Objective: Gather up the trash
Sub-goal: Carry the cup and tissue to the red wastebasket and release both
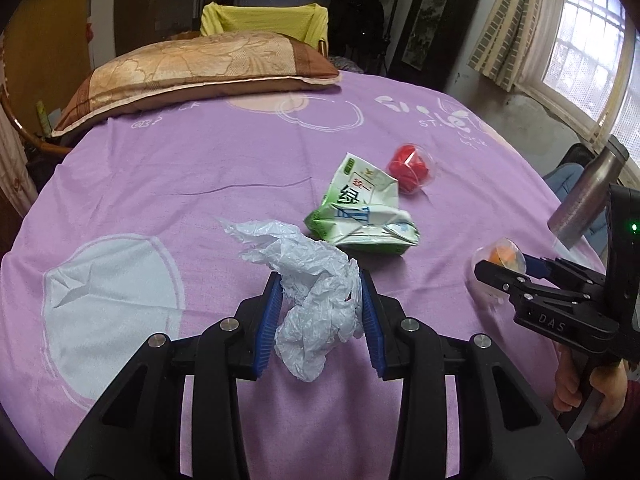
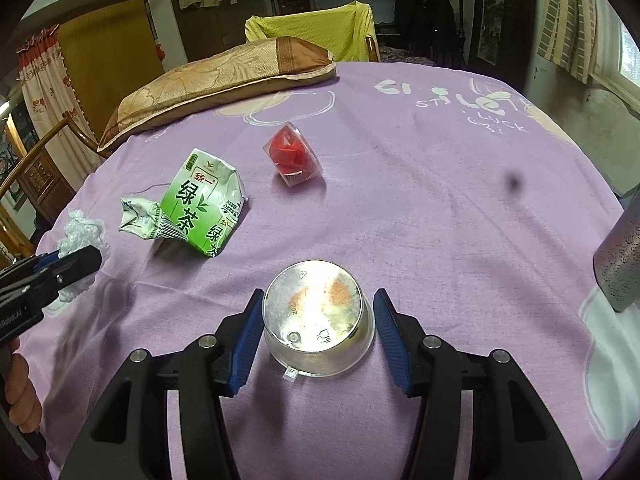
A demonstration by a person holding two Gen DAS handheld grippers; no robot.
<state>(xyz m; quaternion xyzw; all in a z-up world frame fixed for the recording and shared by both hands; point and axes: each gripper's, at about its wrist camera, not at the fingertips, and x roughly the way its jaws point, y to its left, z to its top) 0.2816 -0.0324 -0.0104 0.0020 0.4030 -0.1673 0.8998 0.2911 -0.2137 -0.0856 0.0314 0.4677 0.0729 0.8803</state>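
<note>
My left gripper (image 1: 320, 280) is shut on a crumpled white plastic bag (image 1: 312, 320), whose loose ends stick out above and below the blue pads. In the right wrist view the left gripper (image 2: 86, 258) shows at the left edge with the bag (image 2: 80, 228). My right gripper (image 2: 320, 294) is shut on a clear plastic cup (image 2: 316, 312) with orange remains, its base facing the camera. The left wrist view shows the right gripper (image 1: 500, 268) and the cup (image 1: 498, 258) at the right. A crushed green tea carton (image 1: 360, 216) (image 2: 200, 208) and a clear cup with red contents (image 1: 410, 172) (image 2: 294, 156) lie on the purple sheet (image 1: 200, 168).
A brown and gold pillow (image 1: 192, 68) lies at the far end of the bed, with a yellow-draped chair (image 1: 260, 20) behind it. A metal flask (image 1: 584, 200) (image 2: 620, 256) stands at the right edge. A window is on the right wall.
</note>
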